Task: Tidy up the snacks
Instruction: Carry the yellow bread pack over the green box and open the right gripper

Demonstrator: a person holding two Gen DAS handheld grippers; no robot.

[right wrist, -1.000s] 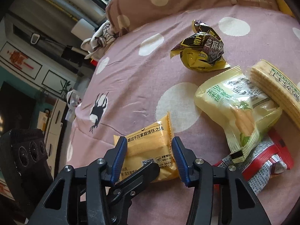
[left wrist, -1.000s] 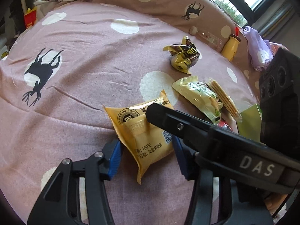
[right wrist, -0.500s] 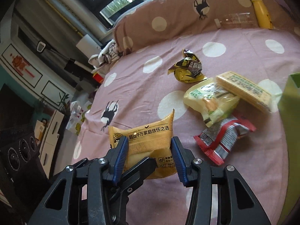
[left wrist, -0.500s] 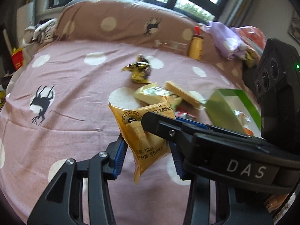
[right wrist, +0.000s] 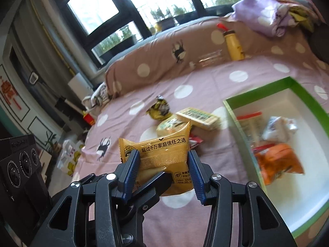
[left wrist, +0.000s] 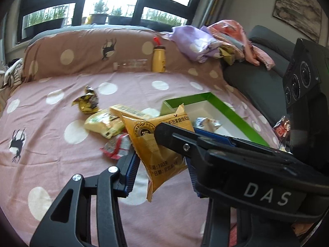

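A yellow snack packet (left wrist: 158,146) (right wrist: 162,156) hangs in the air above the pink bedspread, pinched from both sides by both grippers. My left gripper (left wrist: 161,168) is shut on its lower half. My right gripper (right wrist: 163,164) is shut on it too, and its finger crosses the left wrist view. A green box with a white inside (left wrist: 230,111) (right wrist: 304,96) stands to the right and holds several snacks. A pale green packet (left wrist: 102,124), a cracker pack (left wrist: 127,111), a red packet (left wrist: 117,146) and a crumpled dark-yellow wrapper (left wrist: 87,100) lie on the bed.
A yellow bottle (left wrist: 158,58) and a clear bottle (left wrist: 131,64) lean on the brown spotted pillow (left wrist: 86,53) at the back. Folded clothes (left wrist: 205,41) sit on a dark sofa (left wrist: 257,82) at the right. The bed's left edge drops toward the floor (right wrist: 67,154).
Both grippers have lifted the yellow packet off the bed and carried it right, toward the green box, which has come into view.
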